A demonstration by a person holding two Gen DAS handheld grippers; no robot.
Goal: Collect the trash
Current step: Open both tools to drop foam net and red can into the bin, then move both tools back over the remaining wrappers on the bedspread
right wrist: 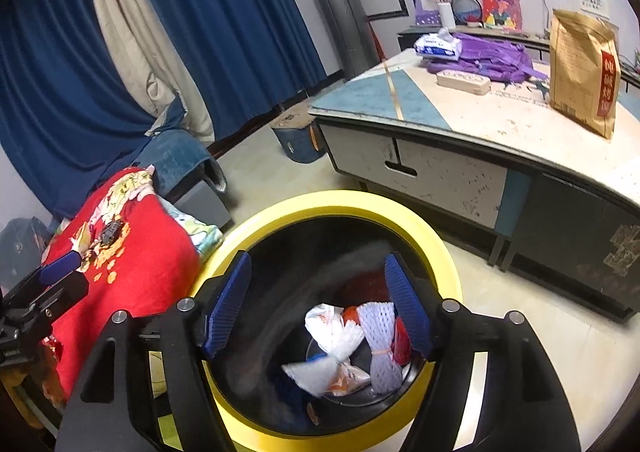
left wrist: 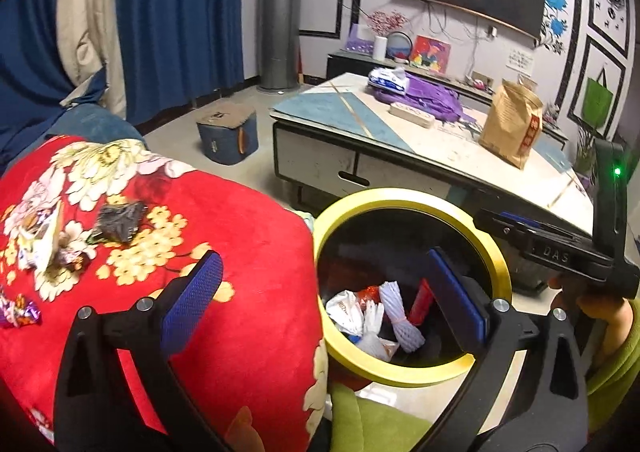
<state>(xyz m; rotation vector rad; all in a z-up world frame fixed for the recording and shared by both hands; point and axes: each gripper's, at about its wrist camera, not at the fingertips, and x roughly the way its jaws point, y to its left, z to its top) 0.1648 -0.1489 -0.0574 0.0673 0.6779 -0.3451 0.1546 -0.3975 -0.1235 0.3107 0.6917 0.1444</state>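
A: Left gripper (left wrist: 320, 300) spread wide, nothing between the pads; right pad over the bin (left wrist: 502, 264), left pad over the red blanket (left wrist: 248, 252). Right gripper (right wrist: 318, 308) also apart and empty, directly above the bin mouth.

B: Already in the bin, lower centre of both views: white foam net (right wrist: 380, 348), crumpled white bag (right wrist: 332, 336), something red beside them.

A: Left to collect, on the blanket at the left of the left view: dark crumpled wrapper (left wrist: 120, 221), pale paper scrap (left wrist: 40, 240), shiny candy wrapper (left wrist: 18, 312) near the lower-left edge.

B: Probably all very light, thin and crinkly; no breakage risk, but likely slippery and flat against soft cloth.

A: Best to pinch the dark wrapper at a raised fold, pads straddling the crumple, not pressed deep into the blanket.

B: Risk of catching blanket pile along with it. Candy wrapper by a twisted end, most likely.
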